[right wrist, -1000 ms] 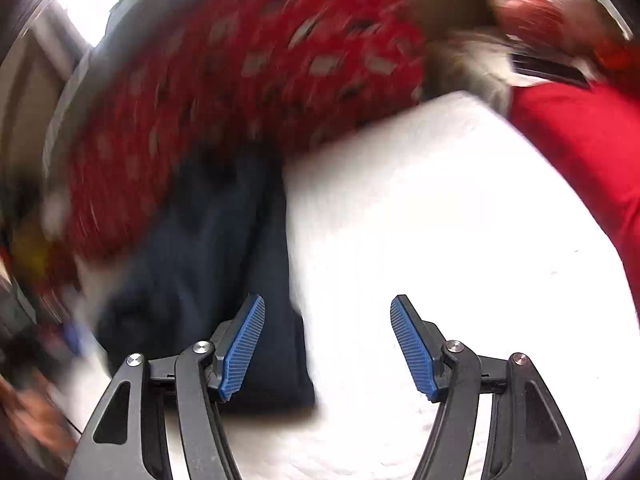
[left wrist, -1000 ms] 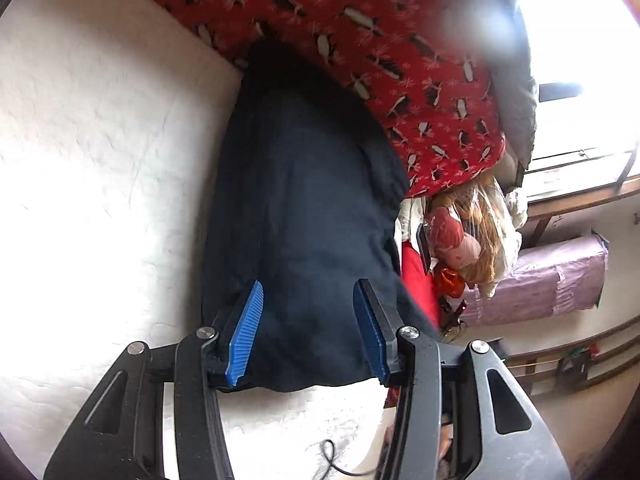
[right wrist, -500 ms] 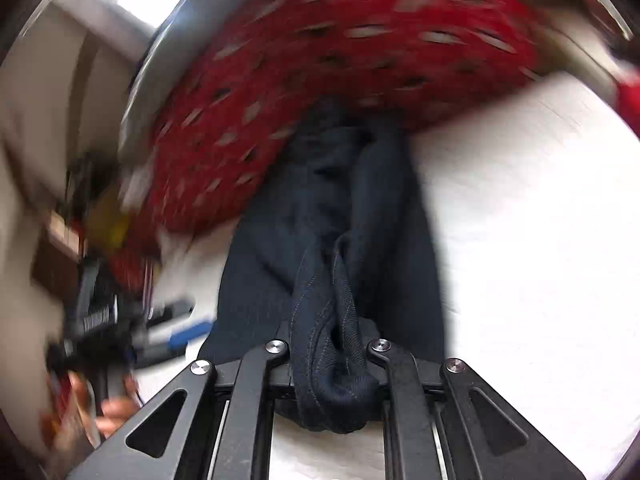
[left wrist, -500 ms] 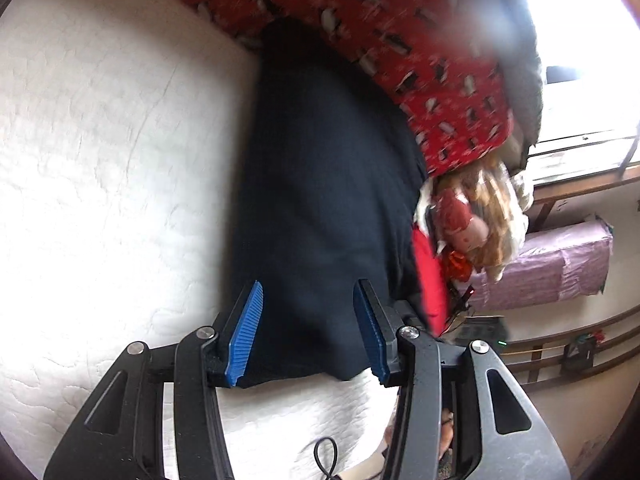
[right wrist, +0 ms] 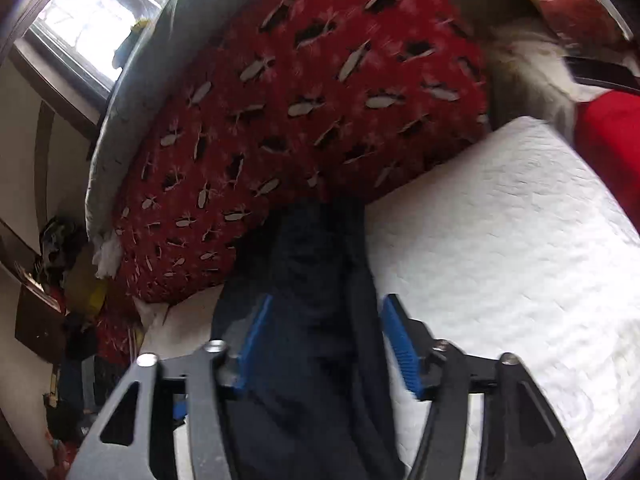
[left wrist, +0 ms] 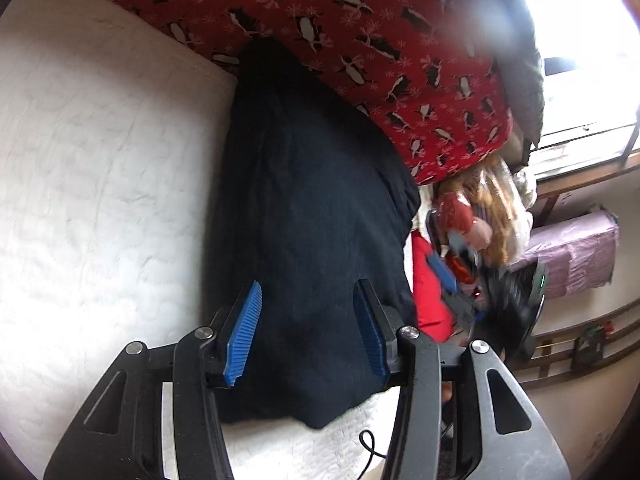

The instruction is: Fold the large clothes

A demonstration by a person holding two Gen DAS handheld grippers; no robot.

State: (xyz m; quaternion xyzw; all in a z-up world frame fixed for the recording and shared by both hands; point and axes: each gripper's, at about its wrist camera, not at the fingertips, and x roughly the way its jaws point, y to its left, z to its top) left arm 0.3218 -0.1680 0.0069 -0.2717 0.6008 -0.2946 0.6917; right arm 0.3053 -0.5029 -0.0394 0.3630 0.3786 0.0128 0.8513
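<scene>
A dark navy garment (left wrist: pixel 312 216) lies lengthwise on the white quilted bed (left wrist: pixel 100 184), its far end against a red penguin-print blanket (left wrist: pixel 360 36). My left gripper (left wrist: pixel 306 330) is open and hovers over the garment's near end, blue pads either side of the cloth without pinching it. In the right wrist view the same garment (right wrist: pixel 316 264) runs between the fingers of my right gripper (right wrist: pixel 326 344), whose jaws stand open with cloth bunched between and under them.
The red penguin blanket (right wrist: pixel 320 112) fills the far end of the bed. A doll with blond hair (left wrist: pixel 476 216) and red cloth (left wrist: pixel 428 292) lie at the bed's right edge. A purple box (left wrist: pixel 576 256) and a window (left wrist: pixel 580 40) are beyond. White bedding (right wrist: pixel 520 248) lies right of the garment.
My right gripper was open one second ago, shut on a bunch of the navy cloth half a second ago, and has now opened. The left gripper stays open over the garment, shifting slightly.
</scene>
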